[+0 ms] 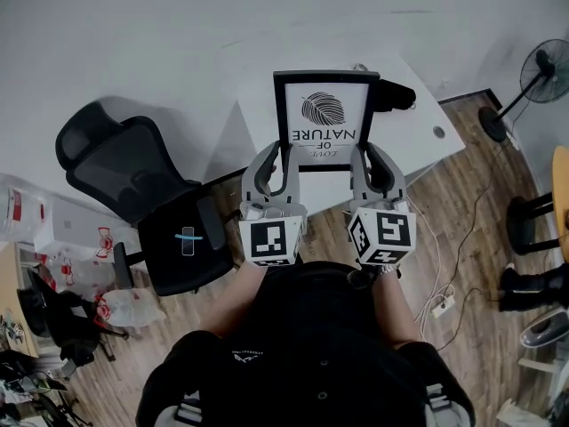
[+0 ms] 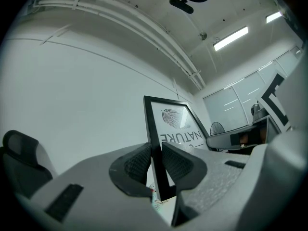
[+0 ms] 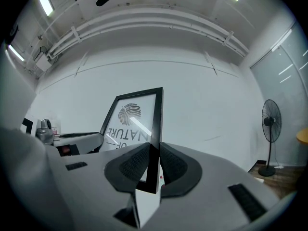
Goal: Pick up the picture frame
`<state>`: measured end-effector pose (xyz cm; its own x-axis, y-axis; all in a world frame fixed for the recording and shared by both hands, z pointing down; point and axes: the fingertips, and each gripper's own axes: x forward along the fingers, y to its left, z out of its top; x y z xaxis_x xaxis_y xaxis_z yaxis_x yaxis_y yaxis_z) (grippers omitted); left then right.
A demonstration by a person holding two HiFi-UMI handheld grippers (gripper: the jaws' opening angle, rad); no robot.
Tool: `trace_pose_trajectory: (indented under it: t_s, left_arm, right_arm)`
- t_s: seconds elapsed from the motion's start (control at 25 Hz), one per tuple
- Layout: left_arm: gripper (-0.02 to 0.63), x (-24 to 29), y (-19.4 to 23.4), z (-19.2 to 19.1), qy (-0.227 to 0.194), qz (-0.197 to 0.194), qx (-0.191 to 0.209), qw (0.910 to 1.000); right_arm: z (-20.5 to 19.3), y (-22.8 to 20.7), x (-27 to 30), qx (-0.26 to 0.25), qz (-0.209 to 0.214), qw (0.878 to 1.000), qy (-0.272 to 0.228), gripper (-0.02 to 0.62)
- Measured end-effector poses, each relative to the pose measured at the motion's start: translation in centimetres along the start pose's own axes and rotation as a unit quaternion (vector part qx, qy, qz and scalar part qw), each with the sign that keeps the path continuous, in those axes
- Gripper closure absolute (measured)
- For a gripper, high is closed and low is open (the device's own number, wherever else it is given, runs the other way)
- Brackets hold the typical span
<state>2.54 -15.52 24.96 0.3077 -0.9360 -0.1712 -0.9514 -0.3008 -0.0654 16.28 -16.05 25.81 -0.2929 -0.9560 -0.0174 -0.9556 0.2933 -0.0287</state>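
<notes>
A black picture frame [image 1: 324, 118] holds a white print with a leaf and the word NATURE, seen upside down from the head view. It stands upright above the white table [image 1: 427, 114], held by its two side rails. My left gripper [image 1: 276, 157] is shut on the frame's left rail, and my right gripper [image 1: 372, 157] is shut on the right rail. In the left gripper view the ribbed pads [image 2: 139, 165] press both faces of the frame's [image 2: 172, 121] black edge. The right gripper view shows its pads [image 3: 171, 166] clamping the frame's [image 3: 134, 113] other edge the same way.
A black office chair [image 1: 133, 185] stands left of the table. A dark object [image 1: 397, 94] lies on the table behind the frame. A standing fan [image 1: 542, 69] is at the far right, and a power strip with cable [image 1: 442, 305] lies on the wooden floor.
</notes>
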Motion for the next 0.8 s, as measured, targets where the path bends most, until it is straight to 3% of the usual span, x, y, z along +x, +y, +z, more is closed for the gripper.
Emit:
trace_pose_trajectory:
  t_s: [0.8]
  left_arm:
    - [0.528,0.57,-0.16,-0.57,0.005,-0.006,-0.001,1.0000]
  right_arm:
    - [-0.64,-0.37,0.41,0.004,-0.005,1.000,0.007,0.529]
